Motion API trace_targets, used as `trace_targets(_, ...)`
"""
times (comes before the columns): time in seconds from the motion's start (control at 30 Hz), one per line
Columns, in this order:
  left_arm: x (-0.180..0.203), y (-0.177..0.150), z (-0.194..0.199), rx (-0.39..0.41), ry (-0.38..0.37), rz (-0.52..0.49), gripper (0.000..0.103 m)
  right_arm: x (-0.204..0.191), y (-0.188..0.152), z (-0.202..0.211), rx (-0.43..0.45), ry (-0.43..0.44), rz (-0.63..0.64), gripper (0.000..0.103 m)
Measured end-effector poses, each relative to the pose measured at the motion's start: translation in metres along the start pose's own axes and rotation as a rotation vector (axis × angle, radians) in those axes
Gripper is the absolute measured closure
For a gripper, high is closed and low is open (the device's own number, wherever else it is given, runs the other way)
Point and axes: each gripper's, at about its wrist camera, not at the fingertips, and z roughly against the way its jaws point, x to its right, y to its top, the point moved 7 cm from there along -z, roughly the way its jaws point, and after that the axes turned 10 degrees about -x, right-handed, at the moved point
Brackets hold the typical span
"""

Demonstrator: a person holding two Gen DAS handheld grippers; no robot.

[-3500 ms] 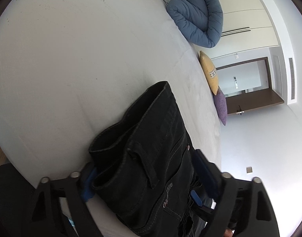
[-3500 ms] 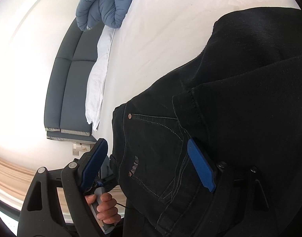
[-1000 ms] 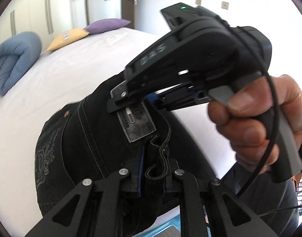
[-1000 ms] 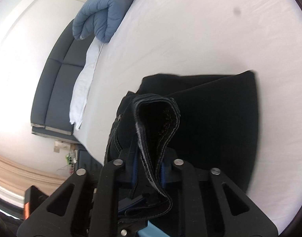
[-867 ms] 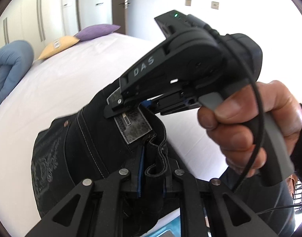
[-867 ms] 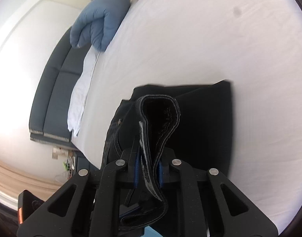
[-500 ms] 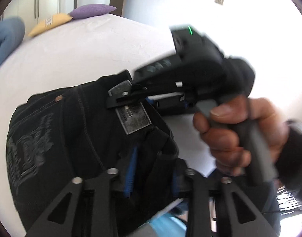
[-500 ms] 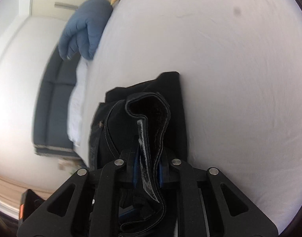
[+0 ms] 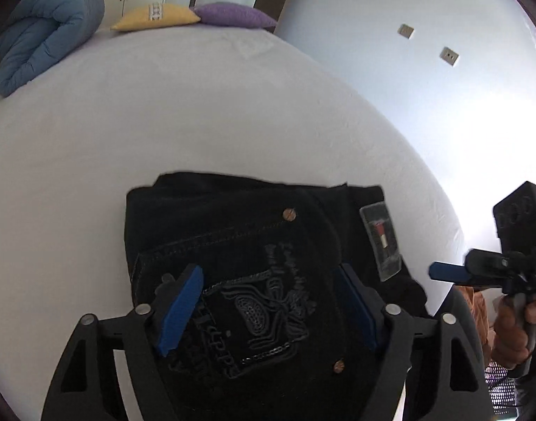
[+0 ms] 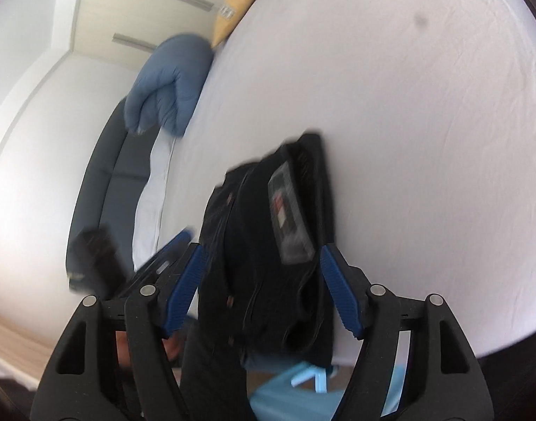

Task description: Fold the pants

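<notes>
The black pants (image 9: pixel 247 245) lie in a compact folded stack near the edge of the white bed (image 9: pixel 198 105). The left tongs (image 9: pixel 268 308) and right tongs (image 10: pixel 261 287) are opening, pads clear of the cloth. The denim looks heavy, thick and limp; a hold on the stiffer waistband by the leather patch (image 9: pixel 380 242) seems soundest.

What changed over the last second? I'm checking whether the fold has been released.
Both tools let go: the left tool and right tool are opening, pads off the black pants, which now lie folded on the bed. Duvet and pillows unchanged.
</notes>
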Motion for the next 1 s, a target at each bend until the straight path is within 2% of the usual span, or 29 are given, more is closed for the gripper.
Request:
trace_targets(0.13,0.004,-0.012,-0.024,-0.016,0.02,-0.009,0.026,-0.006,-0.028,-0.008,-0.064,0.005,0.015,0.039)
trace_targets(0.27,0.005,-0.017,-0.017,-0.013,0.016,-0.004,0.026,0.006,-0.022,-0.015,-0.07,-0.022,-0.046,0.039)
trace_targets(0.37,0.004,-0.017,-0.014,-0.013,0.004,0.007,0.026,0.008,-0.017,-0.021,-0.083,-0.03,-0.042,0.04)
trace_targets(0.47,0.005,-0.016,-0.017,-0.012,0.008,0.007,0.026,0.019,-0.017,-0.026,-0.125,-0.05,-0.06,0.058)
trace_targets(0.5,0.006,-0.015,-0.017,-0.013,0.009,0.007,0.025,0.019,-0.018,-0.029,-0.141,-0.042,-0.056,0.071)
trace_targets(0.57,0.004,-0.017,-0.017,-0.013,0.011,0.007,0.025,0.019,-0.017,-0.034,-0.156,-0.057,-0.026,0.074)
trace_targets(0.63,0.003,-0.016,-0.018,-0.015,0.012,0.006,0.025,0.02,-0.016,-0.036,-0.161,-0.068,-0.009,0.085)
trace_targets(0.73,0.004,-0.015,-0.017,-0.017,0.004,0.012,0.025,0.017,-0.014,-0.037,-0.163,-0.082,0.002,0.094)
trace_targets(0.87,0.003,-0.014,-0.016,-0.017,-0.019,0.033,0.025,0.005,-0.013,-0.031,-0.169,-0.164,0.08,0.095)
trace_targets(1.0,0.003,-0.014,-0.017,-0.019,-0.015,0.024,0.025,-0.005,-0.014,-0.029,-0.186,-0.338,0.17,0.095)
